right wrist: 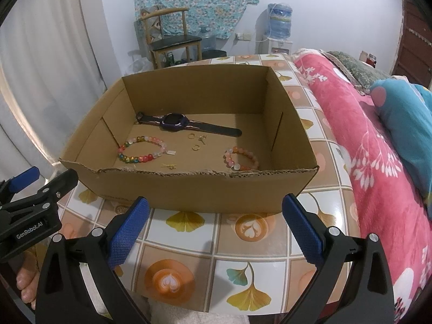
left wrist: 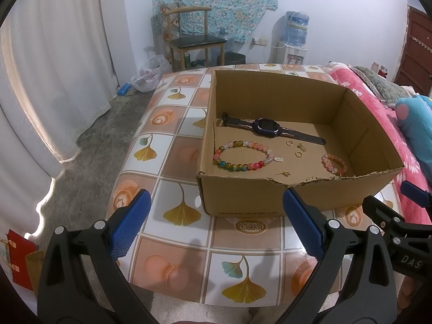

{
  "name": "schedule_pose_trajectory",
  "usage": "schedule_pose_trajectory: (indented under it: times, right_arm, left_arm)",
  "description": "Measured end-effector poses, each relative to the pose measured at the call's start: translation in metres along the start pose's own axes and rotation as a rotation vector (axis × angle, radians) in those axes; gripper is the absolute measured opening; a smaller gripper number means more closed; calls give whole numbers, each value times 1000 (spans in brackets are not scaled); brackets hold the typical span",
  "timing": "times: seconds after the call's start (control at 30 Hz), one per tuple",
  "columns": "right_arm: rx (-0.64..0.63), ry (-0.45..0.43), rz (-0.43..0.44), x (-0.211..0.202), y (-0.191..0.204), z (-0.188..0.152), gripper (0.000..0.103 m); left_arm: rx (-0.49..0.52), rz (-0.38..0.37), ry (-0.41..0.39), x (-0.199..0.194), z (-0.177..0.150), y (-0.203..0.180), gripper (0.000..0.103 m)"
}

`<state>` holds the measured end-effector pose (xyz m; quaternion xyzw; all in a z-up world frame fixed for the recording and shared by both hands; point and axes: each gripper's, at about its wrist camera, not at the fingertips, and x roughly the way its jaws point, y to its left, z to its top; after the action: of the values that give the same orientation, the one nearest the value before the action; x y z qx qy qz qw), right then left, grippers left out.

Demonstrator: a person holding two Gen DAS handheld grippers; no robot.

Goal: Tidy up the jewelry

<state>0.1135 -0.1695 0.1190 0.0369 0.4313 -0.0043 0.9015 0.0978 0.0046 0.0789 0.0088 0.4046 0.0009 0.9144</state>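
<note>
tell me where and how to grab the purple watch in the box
Grip the watch on its strap just beside the case, coming straight down from above. It lies flat on the floor of the box with straps stretched out, so the thin strap fits between the fingers; the right gripper hangs open, probably ready for it.

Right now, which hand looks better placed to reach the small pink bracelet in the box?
Probably the right gripper: it is open, and the pink bracelet lies on the box's right side. The left gripper sits further left.
</note>
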Motion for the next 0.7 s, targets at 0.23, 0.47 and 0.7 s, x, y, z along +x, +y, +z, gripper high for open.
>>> schedule_pose_trajectory:
  times: [0.23,0.47,0.7]
  right_arm:
    - [1,1,0,0,1,0,96]
    - [0,0,-1,0,1,1,96]
    - [-1,0,1,0,0,1,96]
  left_arm:
    - [-1,0,1,0,0,0,95]
    - [0,0,1,0,0,1,95]
    - [-1,-1,1,2,1,1,95]
